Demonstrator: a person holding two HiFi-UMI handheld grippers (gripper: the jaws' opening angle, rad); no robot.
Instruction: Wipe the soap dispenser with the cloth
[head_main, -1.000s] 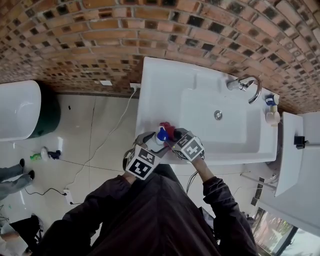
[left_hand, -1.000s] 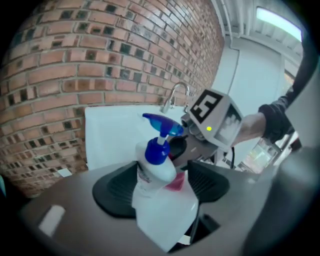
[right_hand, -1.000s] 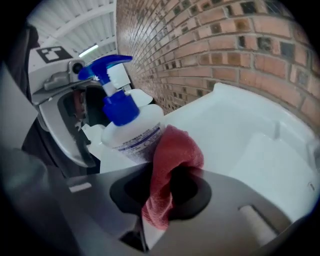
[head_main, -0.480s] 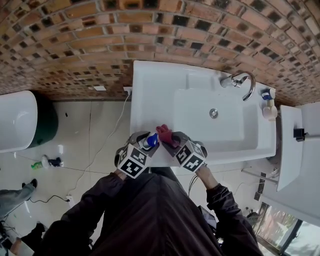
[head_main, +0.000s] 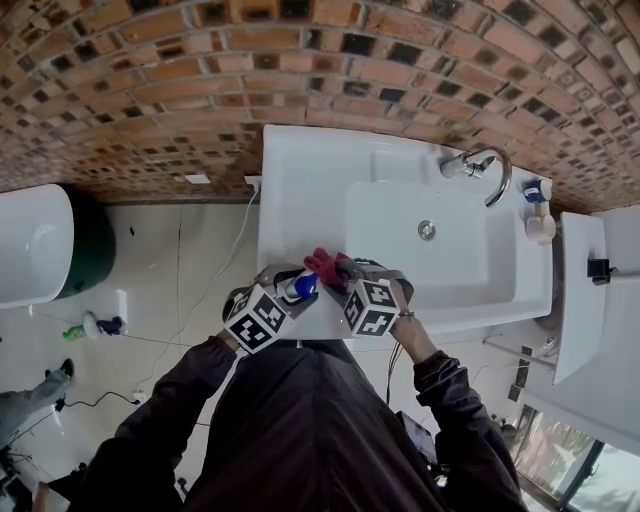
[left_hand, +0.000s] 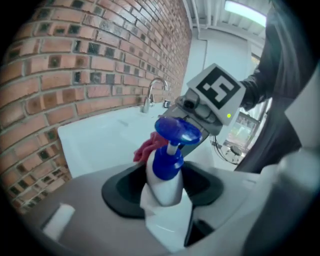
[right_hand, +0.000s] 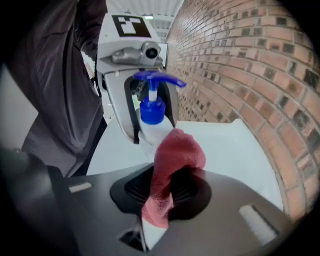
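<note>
My left gripper (head_main: 290, 288) is shut on a white soap dispenser (left_hand: 163, 182) with a blue pump head (left_hand: 177, 132); the bottle stands upright between the jaws. My right gripper (head_main: 335, 272) is shut on a red cloth (right_hand: 172, 167), bunched and sticking out past its jaws. The cloth (left_hand: 150, 147) sits against the far side of the dispenser (right_hand: 152, 127). Both grippers hang over the near left corner of the white sink counter (head_main: 300, 180), with the red cloth (head_main: 322, 265) and blue pump (head_main: 303, 285) between them.
The basin (head_main: 420, 235) with its drain lies to the right, the chrome tap (head_main: 485, 170) at the back right. Small bottles (head_main: 540, 215) stand at the counter's far right end. A brick wall (head_main: 300, 60) runs behind. A toilet (head_main: 40, 245) stands on the tiled floor at left.
Both grippers have rolled at the wrist while staying over the counter's near left corner. The cloth has stayed against the dispenser.
</note>
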